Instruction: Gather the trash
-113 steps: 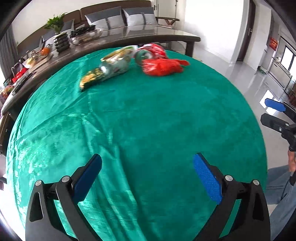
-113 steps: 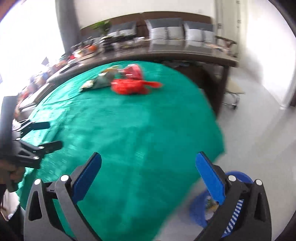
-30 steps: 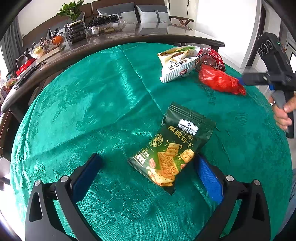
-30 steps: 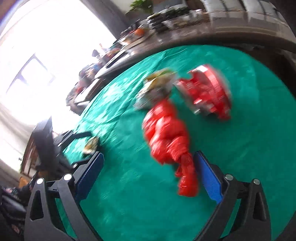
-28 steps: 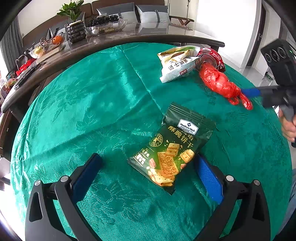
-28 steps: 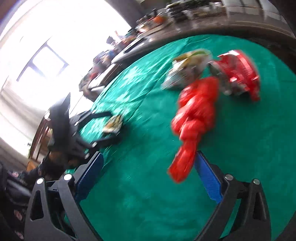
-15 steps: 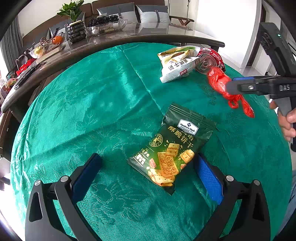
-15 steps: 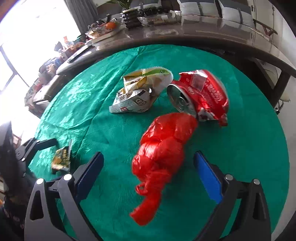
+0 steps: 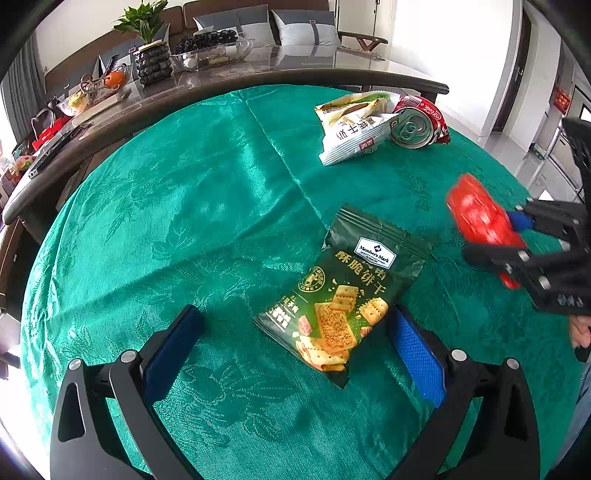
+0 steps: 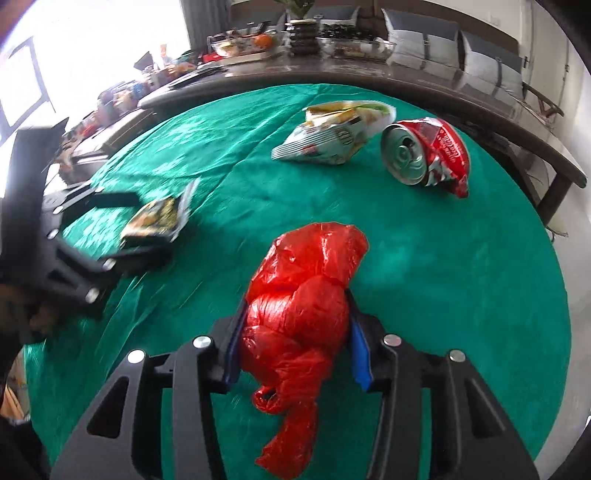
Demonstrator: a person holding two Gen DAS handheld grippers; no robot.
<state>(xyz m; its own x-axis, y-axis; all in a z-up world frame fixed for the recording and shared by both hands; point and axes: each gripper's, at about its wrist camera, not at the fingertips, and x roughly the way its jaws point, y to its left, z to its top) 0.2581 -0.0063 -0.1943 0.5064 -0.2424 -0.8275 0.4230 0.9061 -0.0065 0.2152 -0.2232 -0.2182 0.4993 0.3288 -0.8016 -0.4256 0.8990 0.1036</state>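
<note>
My right gripper (image 10: 293,328) is shut on a crumpled red plastic bag (image 10: 303,295) and holds it above the green tablecloth; the bag shows blurred in the left wrist view (image 9: 480,218). My left gripper (image 9: 295,347) is open, its fingers on either side of a dark green cracker packet (image 9: 343,291) lying flat on the cloth. That packet shows in the right wrist view (image 10: 157,218). A white and yellow snack bag (image 9: 354,129) and a crushed red can (image 9: 417,123) lie at the far side.
The round table has a green cloth (image 9: 184,206). A long dark table (image 9: 221,77) behind it carries a plant, bowls and fruit. A sofa with grey cushions (image 9: 295,22) stands at the back. Tiled floor (image 9: 535,166) lies to the right.
My right gripper has closed on the red bag and lifted it off the cloth, away from the can. My left gripper has stayed open around the cracker packet.
</note>
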